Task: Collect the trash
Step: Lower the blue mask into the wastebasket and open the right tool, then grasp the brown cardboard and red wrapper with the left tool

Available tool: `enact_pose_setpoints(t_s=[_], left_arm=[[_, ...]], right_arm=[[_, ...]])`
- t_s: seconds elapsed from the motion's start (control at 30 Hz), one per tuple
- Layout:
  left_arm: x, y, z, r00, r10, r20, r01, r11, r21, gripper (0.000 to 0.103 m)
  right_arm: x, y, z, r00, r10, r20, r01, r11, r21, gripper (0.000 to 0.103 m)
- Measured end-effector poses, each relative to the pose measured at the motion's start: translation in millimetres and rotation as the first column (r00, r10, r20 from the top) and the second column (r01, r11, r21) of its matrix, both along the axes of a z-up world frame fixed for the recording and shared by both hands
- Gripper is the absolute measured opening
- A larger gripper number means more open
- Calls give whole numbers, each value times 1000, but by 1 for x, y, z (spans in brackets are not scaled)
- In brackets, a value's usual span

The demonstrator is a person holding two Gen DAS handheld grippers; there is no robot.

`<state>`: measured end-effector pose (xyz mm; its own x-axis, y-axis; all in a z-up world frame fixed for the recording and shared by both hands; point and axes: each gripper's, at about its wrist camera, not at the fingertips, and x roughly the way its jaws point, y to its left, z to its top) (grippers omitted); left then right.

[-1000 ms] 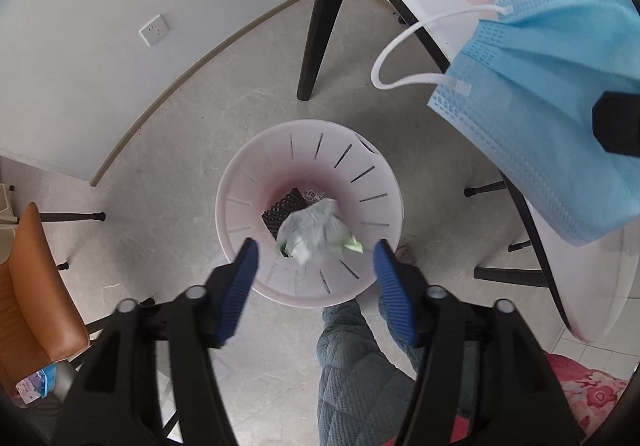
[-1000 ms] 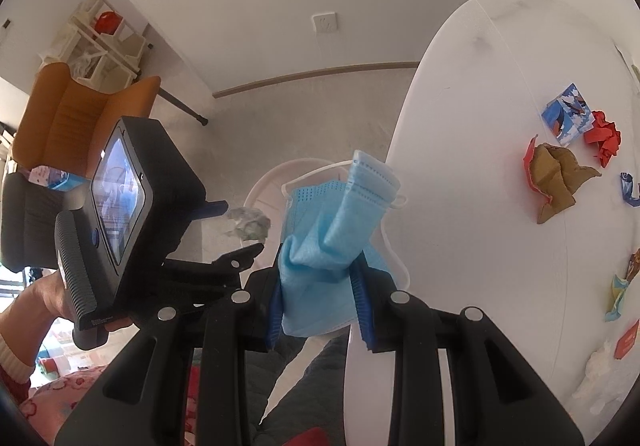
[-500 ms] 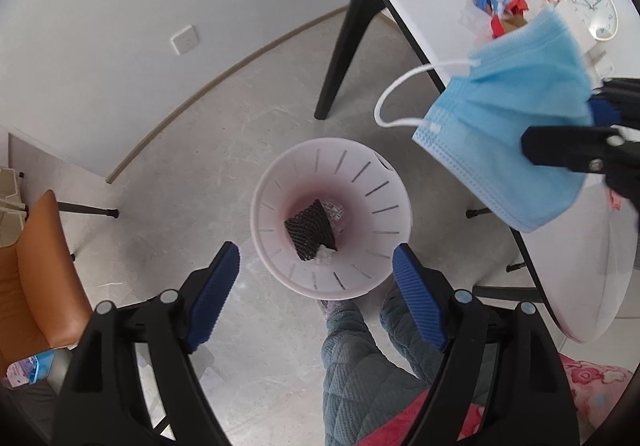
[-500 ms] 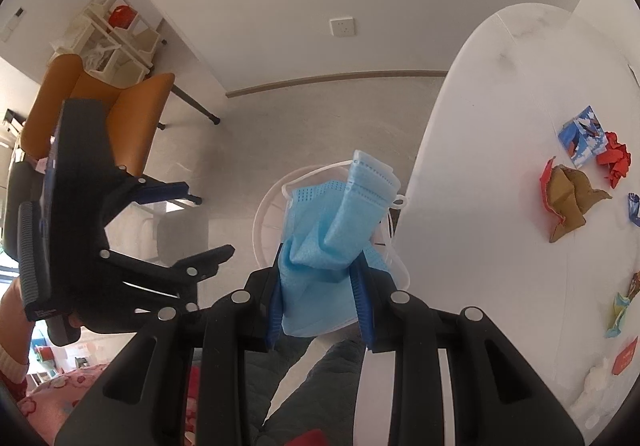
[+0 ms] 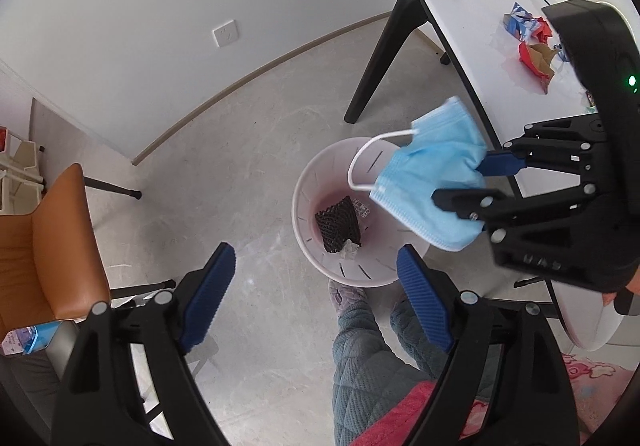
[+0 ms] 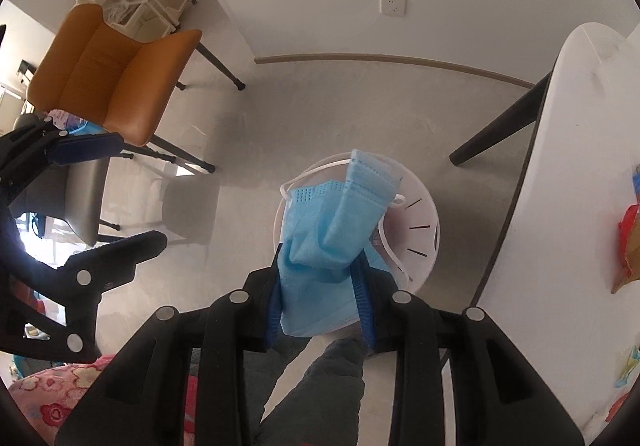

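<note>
The right gripper (image 6: 320, 286) hangs above the white bin (image 5: 316, 246), its fingers clamped on a crumpled blue face mask (image 5: 432, 182) whose ear loop dangles over the bin's mouth. The left gripper (image 5: 316, 298) sits at the bin's near rim, fingers spread wide and holding nothing. Inside the bin lie a black mesh piece (image 5: 336, 224) and crumpled paper (image 5: 349, 249). More wrappers (image 5: 532, 42) lie on the bench (image 5: 460, 6) beside the bin.
</note>
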<state>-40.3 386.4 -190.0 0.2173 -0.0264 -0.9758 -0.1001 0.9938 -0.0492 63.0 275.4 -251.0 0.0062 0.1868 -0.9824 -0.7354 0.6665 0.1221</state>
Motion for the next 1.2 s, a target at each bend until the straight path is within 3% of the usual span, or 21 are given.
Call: enact_pose_setpoints(t_s=[0.1,0.17,0.53,0.67,0.87,1.03,1.2], left_arm=[[2,-3,2,1000,-7,1,7,1000,4,79],[4,-5,4,1000,-13,9,13,1000,3,79],[18,-23,24,998,-47,49,47,999,3,80],[24,-36,38,994,-75,76,76,997,-3,80],[48,-78,68,974,-169,153,173,985,-16,86],[72,-129,95,942,-249,224,269,961,-64,88],[94,-180,108,913,-320,251,344,937,-57,91]], right_arm=[[-1,-3,10,1000,-5,25,5,1000,18,69],[0,-7,18,999,-12,40,11,1000,27,74],[13,-28,48,992,-64,112,58,997,51,79],[18,-44,61,979,-90,185,85,996,34,87],[35,-117,84,930,-216,297,235,972,-27,94],[51,-204,104,861,-383,334,411,912,-14,95],[53,-276,119,795,-490,356,521,853,10,95]])
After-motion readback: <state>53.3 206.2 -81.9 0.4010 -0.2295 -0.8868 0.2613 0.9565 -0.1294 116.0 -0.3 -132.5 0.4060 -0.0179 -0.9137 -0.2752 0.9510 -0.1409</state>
